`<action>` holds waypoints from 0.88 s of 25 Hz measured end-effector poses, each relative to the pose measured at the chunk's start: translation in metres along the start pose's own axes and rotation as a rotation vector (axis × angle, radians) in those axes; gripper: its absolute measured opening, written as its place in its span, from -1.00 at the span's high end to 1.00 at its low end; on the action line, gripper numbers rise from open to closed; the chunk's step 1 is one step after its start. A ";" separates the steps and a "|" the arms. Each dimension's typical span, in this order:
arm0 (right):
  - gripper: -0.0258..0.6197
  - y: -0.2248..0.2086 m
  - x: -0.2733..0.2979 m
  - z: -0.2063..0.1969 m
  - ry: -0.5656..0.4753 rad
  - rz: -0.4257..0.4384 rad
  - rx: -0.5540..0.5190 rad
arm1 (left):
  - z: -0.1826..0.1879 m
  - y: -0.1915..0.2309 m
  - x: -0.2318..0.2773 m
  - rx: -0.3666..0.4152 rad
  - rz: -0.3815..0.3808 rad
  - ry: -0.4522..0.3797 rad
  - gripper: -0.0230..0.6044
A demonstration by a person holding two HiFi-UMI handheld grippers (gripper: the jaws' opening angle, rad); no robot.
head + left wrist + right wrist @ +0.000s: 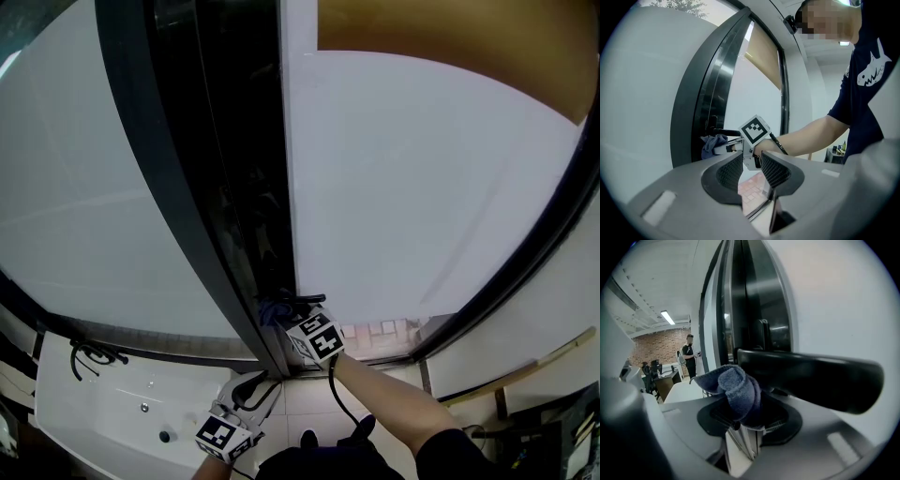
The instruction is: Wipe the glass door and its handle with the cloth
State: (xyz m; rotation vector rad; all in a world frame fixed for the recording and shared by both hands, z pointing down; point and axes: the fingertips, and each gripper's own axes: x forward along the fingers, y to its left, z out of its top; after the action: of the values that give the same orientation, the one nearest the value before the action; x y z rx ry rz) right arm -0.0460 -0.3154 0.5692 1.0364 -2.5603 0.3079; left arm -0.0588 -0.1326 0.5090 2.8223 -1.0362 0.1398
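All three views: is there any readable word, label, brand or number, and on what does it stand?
No readable text in any view.
Marker cube: black-and-white square pattern only, no letters.
Shirt: white shark drawing, no lettering.
Small items at far right: too small to read.

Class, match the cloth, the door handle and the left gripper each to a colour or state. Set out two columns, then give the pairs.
1. cloth
2. door handle
3. left gripper

A. open, holding nothing
B. blue, clamped in the right gripper
C. black bar

Pairs: 1-B; 2-C; 3-A
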 end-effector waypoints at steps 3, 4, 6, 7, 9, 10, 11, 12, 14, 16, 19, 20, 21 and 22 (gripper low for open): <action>0.47 -0.002 -0.001 -0.004 0.013 -0.001 -0.040 | -0.001 0.000 -0.004 -0.005 0.010 0.008 0.55; 0.47 -0.005 -0.002 -0.007 0.019 -0.004 -0.041 | -0.002 0.001 -0.004 -0.008 0.012 0.013 0.55; 0.47 -0.014 -0.004 -0.015 0.034 -0.016 -0.030 | -0.004 0.002 -0.004 -0.013 0.013 0.014 0.55; 0.47 -0.019 -0.005 -0.021 0.046 -0.027 -0.025 | -0.006 0.004 -0.004 -0.014 0.012 0.008 0.55; 0.47 -0.031 -0.008 -0.035 0.079 -0.058 -0.010 | -0.006 0.005 -0.004 -0.016 0.012 0.004 0.55; 0.47 -0.037 -0.009 -0.042 0.093 -0.073 0.005 | -0.005 0.005 -0.005 -0.016 0.013 0.008 0.55; 0.47 -0.042 -0.012 -0.049 0.101 -0.083 0.026 | -0.003 0.005 -0.005 -0.015 0.015 0.013 0.55; 0.47 -0.046 -0.015 -0.054 0.100 -0.086 0.048 | 0.000 0.005 -0.005 -0.013 0.018 0.015 0.55; 0.47 -0.051 -0.020 -0.062 0.095 -0.085 0.078 | 0.002 0.004 -0.004 -0.009 0.018 0.008 0.55; 0.47 -0.053 -0.025 -0.071 0.100 -0.083 0.090 | 0.001 0.003 -0.001 -0.008 0.012 0.003 0.55; 0.47 -0.049 -0.026 -0.086 0.128 -0.076 0.102 | -0.001 0.002 0.001 -0.005 0.001 -0.006 0.55; 0.47 -0.045 -0.023 -0.091 0.140 -0.068 0.104 | -0.001 0.002 0.001 -0.004 0.000 -0.008 0.55; 0.47 -0.041 -0.020 -0.094 0.149 -0.057 0.103 | -0.001 0.002 -0.001 -0.003 0.003 -0.008 0.55; 0.47 -0.035 -0.015 -0.096 0.154 -0.042 0.100 | -0.002 0.003 -0.002 -0.002 0.007 -0.006 0.55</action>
State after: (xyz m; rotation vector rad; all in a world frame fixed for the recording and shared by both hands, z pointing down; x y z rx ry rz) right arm 0.0122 -0.2988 0.6523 1.0574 -2.4033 0.4897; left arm -0.0629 -0.1333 0.5109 2.8195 -1.0476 0.1310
